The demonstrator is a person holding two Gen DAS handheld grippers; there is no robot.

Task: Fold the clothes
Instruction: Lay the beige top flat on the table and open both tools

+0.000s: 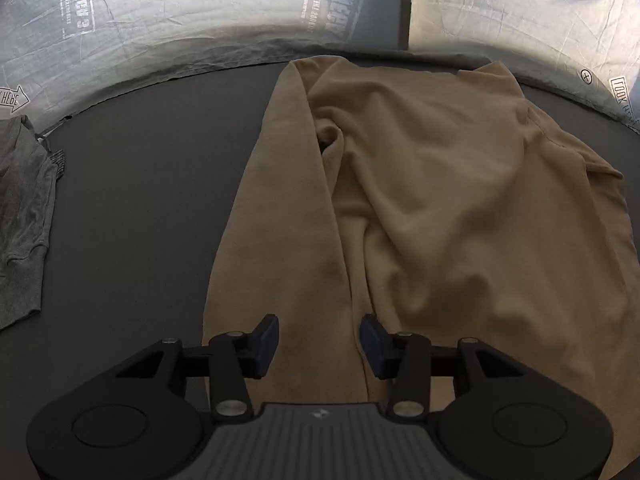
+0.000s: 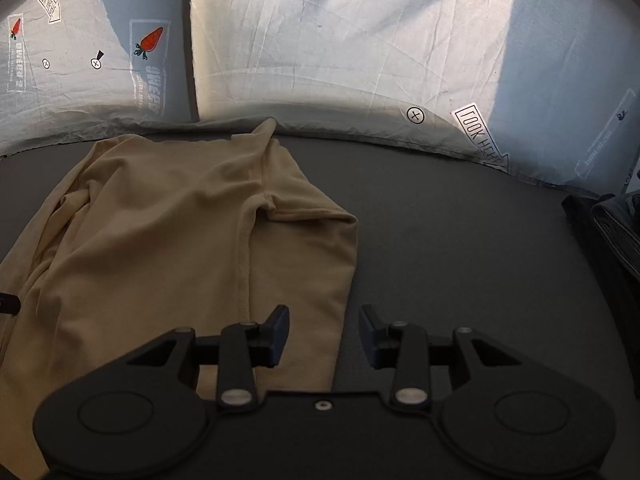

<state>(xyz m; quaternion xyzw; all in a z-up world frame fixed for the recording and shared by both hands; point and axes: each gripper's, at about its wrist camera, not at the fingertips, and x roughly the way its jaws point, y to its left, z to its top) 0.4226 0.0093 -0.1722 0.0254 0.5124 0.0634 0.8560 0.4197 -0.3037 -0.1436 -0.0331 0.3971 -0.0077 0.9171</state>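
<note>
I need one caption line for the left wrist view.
Open left tongs over a tan garment on the dark surface.

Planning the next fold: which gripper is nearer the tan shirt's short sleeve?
Right. The right gripper sits just below the short sleeve, at the tan shirt edge; the left gripper is over the opposite long strip.

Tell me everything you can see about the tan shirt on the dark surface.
The tan soft-knit shirt lies spread but rumpled on the dark grey surface, one long sleeve folded along its left side and a stitched seam showing on the right. Its far edge reaches the printed pillows. Both open grippers, left gripper and right gripper, hover over its near edge.
</note>
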